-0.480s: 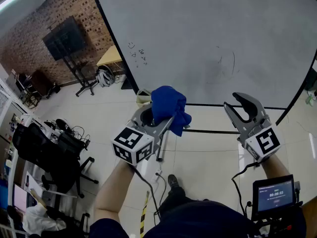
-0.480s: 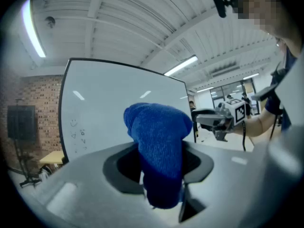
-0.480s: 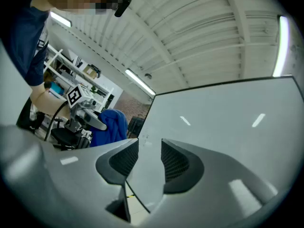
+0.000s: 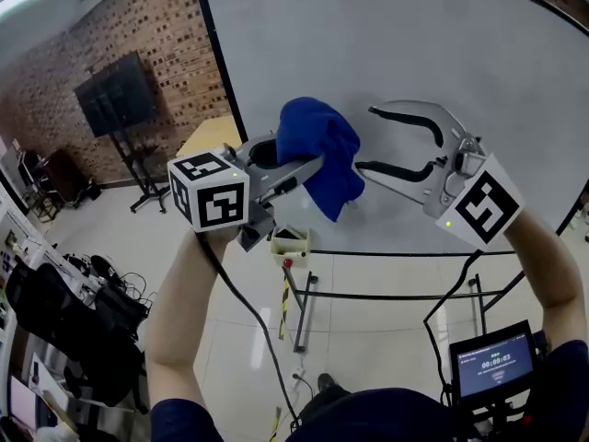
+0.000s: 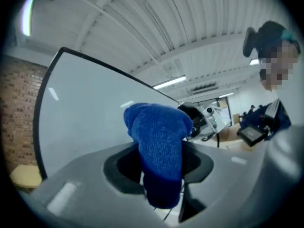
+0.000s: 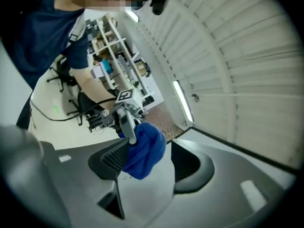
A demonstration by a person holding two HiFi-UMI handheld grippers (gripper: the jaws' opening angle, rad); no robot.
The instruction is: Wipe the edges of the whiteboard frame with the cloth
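My left gripper [image 4: 308, 168] is raised in front of the whiteboard [image 4: 479, 53], shut on a bunched blue cloth [image 4: 317, 141] that bulges above and hangs below its jaws. The left gripper view shows the cloth [image 5: 159, 141] filling the gap between the jaws, with the board's black frame [image 5: 45, 108] at the left. My right gripper [image 4: 365, 139] is open and empty; it lies level and points left, its fingertips a short way right of the cloth. In the right gripper view the cloth [image 6: 145, 151] hangs beyond the spread jaws, clear of both. The frame's left edge [image 4: 221, 72] runs just behind the left gripper.
The board's bottom rail [image 4: 414, 254] rests on a black wheeled stand [image 4: 304, 311]. A TV on a stand [image 4: 115, 95] and a brick wall [image 4: 175, 35] are at the left, with a yellow table [image 4: 207, 136] and black chairs with cables [image 4: 64, 320]. A small screen [image 4: 492, 362] hangs below the right arm.
Both grippers have risen from below the board's bottom rail to in front of the board. The right gripper has turned to point left at the cloth. The cloth stays in the left gripper.
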